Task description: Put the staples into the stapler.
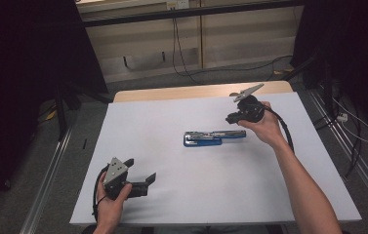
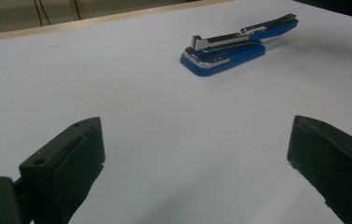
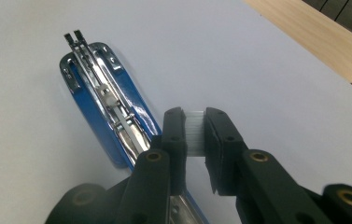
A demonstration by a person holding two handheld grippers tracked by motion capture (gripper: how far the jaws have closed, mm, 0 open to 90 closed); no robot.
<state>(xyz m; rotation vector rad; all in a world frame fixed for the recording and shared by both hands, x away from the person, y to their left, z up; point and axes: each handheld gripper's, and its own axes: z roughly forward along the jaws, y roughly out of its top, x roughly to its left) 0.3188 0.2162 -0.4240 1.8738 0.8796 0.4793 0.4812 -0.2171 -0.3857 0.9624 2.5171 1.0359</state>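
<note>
The right gripper [image 3: 196, 135] has its jaws pulled in close, and they pinch a small white strip [image 3: 193, 133] between them (it looks like a stick of staples, but it is too small to be sure). Right under and just past these jaws lies the blue stapler [image 3: 100, 100]. It is flipped open, so its shiny metal track [image 3: 110, 105] faces up. In the right gripper view the stapler's long side runs away from the jaws, up and to the left, and the white strip points nearly the same way. That is what the next move hangs on, I think: the strip has to line up with the track and go down into it.

From above, the stapler [image 1: 214, 138] lies in the middle of the white tabletop [image 1: 279, 195], long side going left to right, and the right gripper [image 1: 235, 117] is at its right end.

The left gripper [image 1: 141, 178] sits well apart near the front left edge. Its jaws are spread wide with nothing in them, pointing toward the stapler [image 2: 239, 44].
</note>
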